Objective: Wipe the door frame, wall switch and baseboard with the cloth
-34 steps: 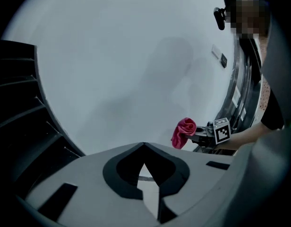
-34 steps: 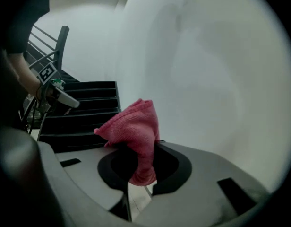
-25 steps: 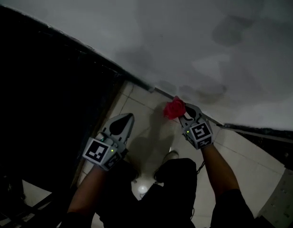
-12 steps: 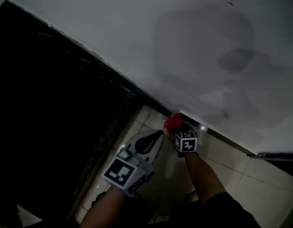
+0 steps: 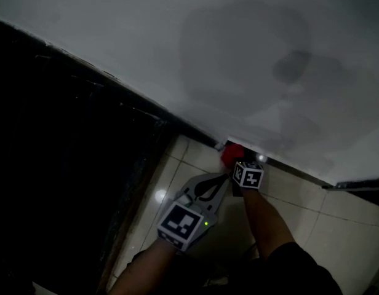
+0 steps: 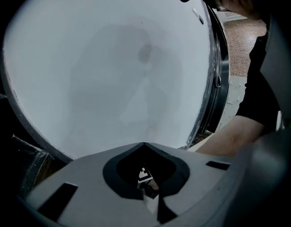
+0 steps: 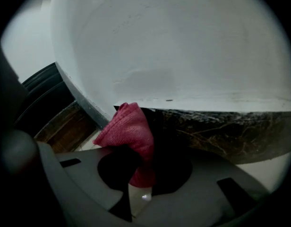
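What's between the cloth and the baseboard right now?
Nothing: in the right gripper view the red cloth, held by the right gripper, appears to meet the dark baseboard, no gap showing.

Left gripper (image 5: 215, 182): held low and near the body, pointing forward and up to the right. Its jaws are closed tip to tip with nothing between them, as its own view (image 6: 144, 145) confirms. Left forearm (image 5: 143, 268) is bare.

Right gripper (image 5: 234, 160): held further forward than the left, just beyond the left jaw tips. Its jaws are clamped on a red cloth (image 7: 129, 129), which bunches out past the tips. Right forearm (image 5: 263, 217) is bare and extended, with a dark sleeve (image 5: 294, 269) at the upper arm.
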`<state>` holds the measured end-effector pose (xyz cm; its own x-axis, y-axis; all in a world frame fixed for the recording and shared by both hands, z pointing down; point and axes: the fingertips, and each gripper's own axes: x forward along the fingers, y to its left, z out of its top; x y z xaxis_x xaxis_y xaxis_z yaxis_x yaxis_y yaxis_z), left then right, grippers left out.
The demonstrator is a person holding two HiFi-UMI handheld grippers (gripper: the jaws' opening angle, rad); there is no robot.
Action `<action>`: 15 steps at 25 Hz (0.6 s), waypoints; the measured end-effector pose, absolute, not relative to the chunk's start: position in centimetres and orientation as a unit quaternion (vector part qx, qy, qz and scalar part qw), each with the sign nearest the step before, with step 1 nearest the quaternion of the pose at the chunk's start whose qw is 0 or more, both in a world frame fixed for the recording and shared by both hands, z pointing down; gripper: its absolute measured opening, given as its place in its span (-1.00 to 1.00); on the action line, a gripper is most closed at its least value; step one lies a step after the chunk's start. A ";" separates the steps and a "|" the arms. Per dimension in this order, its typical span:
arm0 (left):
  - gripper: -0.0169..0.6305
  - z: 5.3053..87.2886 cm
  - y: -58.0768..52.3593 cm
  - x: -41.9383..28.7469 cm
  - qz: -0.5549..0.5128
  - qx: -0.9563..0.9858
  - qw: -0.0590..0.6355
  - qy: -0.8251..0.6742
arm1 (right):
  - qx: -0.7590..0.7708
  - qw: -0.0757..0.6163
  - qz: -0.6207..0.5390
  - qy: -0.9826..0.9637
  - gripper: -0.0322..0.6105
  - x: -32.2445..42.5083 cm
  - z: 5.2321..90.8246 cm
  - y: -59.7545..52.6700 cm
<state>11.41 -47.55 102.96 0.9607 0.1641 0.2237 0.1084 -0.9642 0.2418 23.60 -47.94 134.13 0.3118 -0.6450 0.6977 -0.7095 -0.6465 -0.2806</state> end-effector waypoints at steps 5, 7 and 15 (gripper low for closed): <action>-0.97 103.6 -45.5 12.2 0.142 0.980 0.110 0.091 | 0.815 0.034 0.416 -0.401 -0.71 24.5 133.9 -45.5; -0.97 103.9 -44.6 12.4 0.140 0.980 0.100 0.103 | 0.821 0.034 0.415 -0.391 -0.71 25.4 133.5 -43.8; -0.97 104.4 -40.9 14.4 0.157 0.972 0.101 0.143 | 0.820 0.012 0.417 -0.392 -0.71 27.6 133.0 -38.9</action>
<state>14.35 -40.85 104.39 0.9093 0.3105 0.2771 0.2471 -0.9386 0.2409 27.55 -38.92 132.96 0.3437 -0.6331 0.6936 -0.6533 -0.6918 -0.3077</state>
